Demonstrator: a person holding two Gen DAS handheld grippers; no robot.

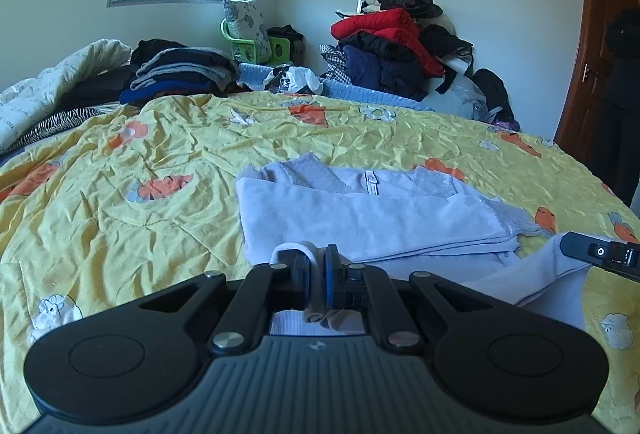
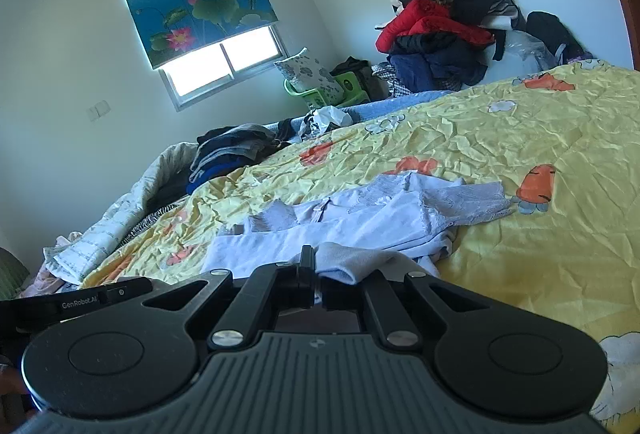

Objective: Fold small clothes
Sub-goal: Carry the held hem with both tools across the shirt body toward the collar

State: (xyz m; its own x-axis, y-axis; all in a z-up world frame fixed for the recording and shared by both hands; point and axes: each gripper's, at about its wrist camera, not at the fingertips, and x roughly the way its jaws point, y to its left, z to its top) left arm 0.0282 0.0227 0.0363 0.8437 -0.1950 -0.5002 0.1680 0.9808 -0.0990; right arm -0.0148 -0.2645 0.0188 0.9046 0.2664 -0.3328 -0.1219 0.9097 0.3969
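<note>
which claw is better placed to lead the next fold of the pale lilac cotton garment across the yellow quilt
Neither clearly: the left claw and right claw are each shut on a near edge of the pale lilac cotton garment. Probably both carry it together over the yellow quilt.

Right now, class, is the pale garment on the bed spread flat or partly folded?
Partly folded: the pale garment lies doubled in layers on the yellow quilt, its near edge pinched by the left gripper and right gripper.
</note>
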